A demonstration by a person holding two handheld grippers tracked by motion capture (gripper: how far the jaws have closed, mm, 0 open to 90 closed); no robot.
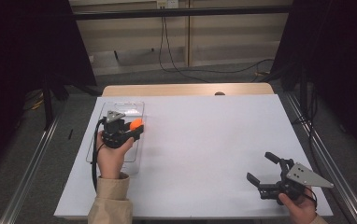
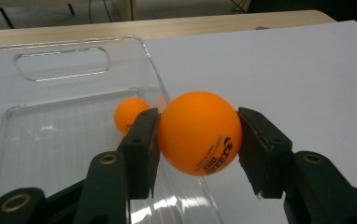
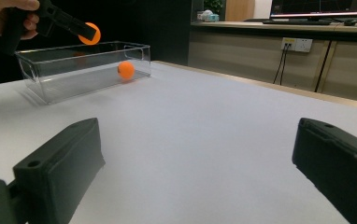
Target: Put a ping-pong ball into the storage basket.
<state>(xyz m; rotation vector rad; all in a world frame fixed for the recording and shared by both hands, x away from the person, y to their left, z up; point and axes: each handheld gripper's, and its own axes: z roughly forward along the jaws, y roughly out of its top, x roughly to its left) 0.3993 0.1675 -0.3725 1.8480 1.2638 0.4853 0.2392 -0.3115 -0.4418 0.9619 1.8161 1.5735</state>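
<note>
Left gripper (image 2: 197, 133): jaws clamped on an orange ball (image 2: 199, 132), one black pad pressed to each side of it, black print readable on the ball's lower face. Held in the air at the right-hand wall of a clear plastic bin (image 2: 151, 60), just above the rim; seen from above at the bin's right edge (image 1: 137, 124), with the person's left hand (image 1: 111, 151) wrapped round the gripper body and a tan sleeve (image 1: 112, 200) coming in from the bottom. From the right gripper view, the same ball (image 3: 89, 33) raised above the bin's open top, clear of the walls.

Inside the bin, on its floor, a second orange ball (image 2: 129, 113), lying loose, partly behind the left jaw; visible through the transparent side wall in the right gripper view too (image 3: 126, 69). Handle cut-out in the bin's far end wall.

Right gripper (image 1: 266, 173): jaws spread wide, nothing between them, resting low near the right front corner of the white table surface (image 1: 204, 140), well apart from the bin, with the person's right hand (image 1: 299, 205) on it. Grey three-cornered plate on top.

Beyond the white surface, a strip of wooden table edge (image 1: 186, 89), and behind that cables (image 1: 167, 51) running across the floor.
</note>
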